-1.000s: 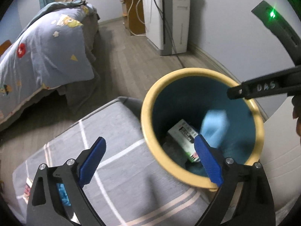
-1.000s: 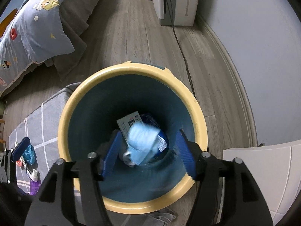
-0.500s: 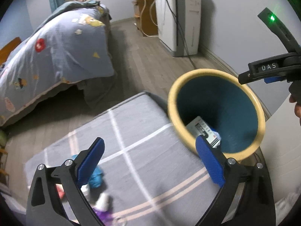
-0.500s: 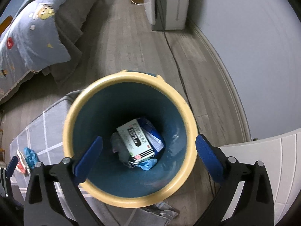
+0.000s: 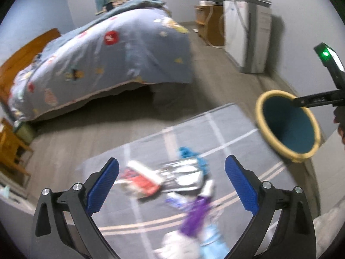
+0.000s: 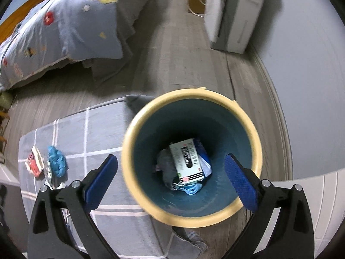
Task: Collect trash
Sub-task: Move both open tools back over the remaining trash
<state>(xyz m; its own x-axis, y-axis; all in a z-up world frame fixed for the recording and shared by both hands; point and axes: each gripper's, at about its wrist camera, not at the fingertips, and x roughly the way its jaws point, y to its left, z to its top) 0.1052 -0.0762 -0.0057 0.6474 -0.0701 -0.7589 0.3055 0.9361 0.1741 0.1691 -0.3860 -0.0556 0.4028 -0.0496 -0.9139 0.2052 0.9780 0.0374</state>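
Right wrist view: right gripper [image 6: 171, 180] stands with jaws wide and nothing between the pads, above the yellow-rimmed bin [image 6: 256, 151]. A white box [image 6: 186, 160] and blue mask [image 6: 190, 188] lie at the bin's bottom. Left gripper [image 5: 171, 183] is equally wide and empty over blurred litter [image 5: 172, 179] on the grey rug [image 5: 226, 129], beside the bin.

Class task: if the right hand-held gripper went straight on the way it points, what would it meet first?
Probably the inside of the bin: the open right hand-held gripper points down into its mouth, toward the white box on the trash at the bottom. Depth is unclear.
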